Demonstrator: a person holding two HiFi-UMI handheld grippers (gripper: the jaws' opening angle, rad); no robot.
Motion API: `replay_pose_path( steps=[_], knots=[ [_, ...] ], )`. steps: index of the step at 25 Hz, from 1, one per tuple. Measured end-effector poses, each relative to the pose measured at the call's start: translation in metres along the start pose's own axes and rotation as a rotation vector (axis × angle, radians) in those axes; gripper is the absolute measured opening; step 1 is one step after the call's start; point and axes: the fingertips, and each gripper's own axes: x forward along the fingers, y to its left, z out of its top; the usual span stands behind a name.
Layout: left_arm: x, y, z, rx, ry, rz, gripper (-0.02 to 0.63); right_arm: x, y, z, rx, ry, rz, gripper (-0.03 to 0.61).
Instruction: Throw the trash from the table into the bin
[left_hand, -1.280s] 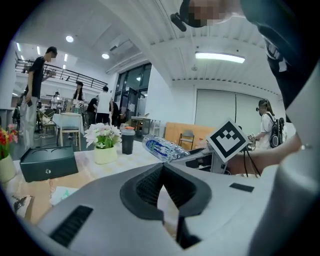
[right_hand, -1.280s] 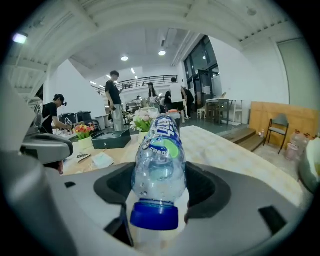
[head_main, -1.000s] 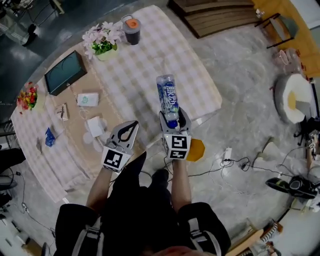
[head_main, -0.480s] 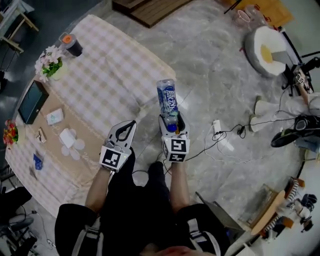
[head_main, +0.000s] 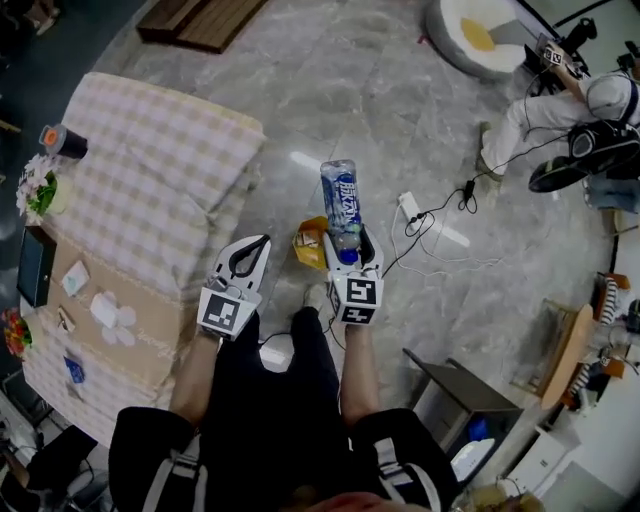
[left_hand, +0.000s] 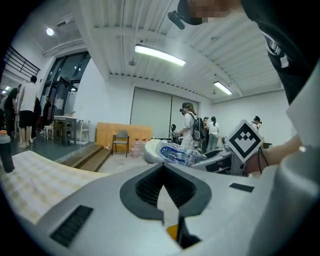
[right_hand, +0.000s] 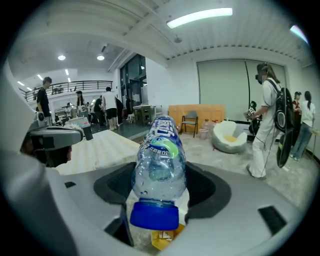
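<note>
A clear plastic bottle (head_main: 342, 205) with a blue label and blue cap is held cap-down in my right gripper (head_main: 345, 240), which is shut on its neck end. It fills the right gripper view, bottle (right_hand: 159, 170) upright between the jaws of the right gripper (right_hand: 159, 202). My left gripper (head_main: 256, 250) hovers beside it, shut and empty, over the floor by the table's corner. In the left gripper view the left gripper (left_hand: 167, 200) has its pads together, and the bottle (left_hand: 179, 152) shows to the right. A dark open box (head_main: 462, 405), possibly the bin, stands at lower right.
The checked-cloth table (head_main: 150, 170) lies to the left with flowers (head_main: 38, 190), a cup (head_main: 62, 140) and a tablet (head_main: 33, 265). A yellow wrapper (head_main: 310, 245) lies on the floor between the grippers. A power strip with cables (head_main: 412, 208), a white beanbag (head_main: 478, 30) and a seated person (head_main: 560, 95) lie beyond.
The view has swung away from the table, which now sits far left. Both grippers are over the floor. The bottle stays gripped and the left gripper stays shut.
</note>
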Motion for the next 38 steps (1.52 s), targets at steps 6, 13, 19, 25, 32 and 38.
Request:
replay_pose_path(
  steps=[6,13,19,25,32,38],
  knots=[
    [0.035,-0.032,-0.017,0.003,0.035,-0.062,0.003,-0.016,-0.045,-0.043,0.051,0.036,-0.056,0.319],
    [0.063,-0.048,-0.06,0.013,0.058,-0.082,0.003,-0.004,-0.066,-0.114,0.082,0.093,-0.065,0.319],
    [0.082,-0.051,-0.125,0.025,0.077,-0.083,0.003,0.028,-0.07,-0.194,0.076,0.125,-0.048,0.319],
    [0.105,-0.046,-0.214,0.02,0.092,-0.087,0.003,0.065,-0.072,-0.291,0.064,0.164,-0.029,0.319],
    [0.134,-0.043,-0.324,0.017,0.093,-0.096,0.003,0.107,-0.079,-0.408,0.057,0.2,-0.03,0.319],
    [0.15,-0.045,-0.388,0.008,0.092,-0.103,0.003,0.128,-0.08,-0.485,0.033,0.249,-0.012,0.321]
  ],
)
